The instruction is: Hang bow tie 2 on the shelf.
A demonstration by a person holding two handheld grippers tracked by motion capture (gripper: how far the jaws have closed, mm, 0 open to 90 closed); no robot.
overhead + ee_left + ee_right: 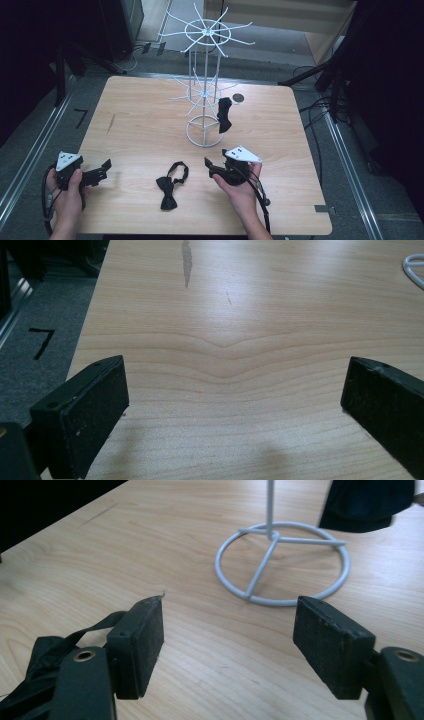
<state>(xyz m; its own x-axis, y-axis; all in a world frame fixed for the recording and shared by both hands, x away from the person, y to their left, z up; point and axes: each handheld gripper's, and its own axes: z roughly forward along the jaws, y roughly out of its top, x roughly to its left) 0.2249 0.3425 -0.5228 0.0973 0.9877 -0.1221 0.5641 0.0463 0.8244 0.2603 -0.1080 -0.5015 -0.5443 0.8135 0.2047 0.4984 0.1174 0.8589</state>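
The left gripper [102, 170] rests low at the near left in the person's left hand [67, 192], its fingers [82, 422] spread wide. The right gripper [209, 167], in the right hand [242, 190], points left, seemingly hovering, fingers [142, 645] apart with nothing between.

Plenty of bare table [135, 125] on my left side, nothing between my left tongs [102, 172] and the far edge. The white wire rack [205, 90] stands mid-table just ahead of my right tongs [212, 167], its spokes sticking out at two levels with a black bow tie [224, 115] hanging off the lower one, so that's the bit to steer around. Another bow tie [171, 186] lies flat between my hands, and nothing's inside either set of jaws.
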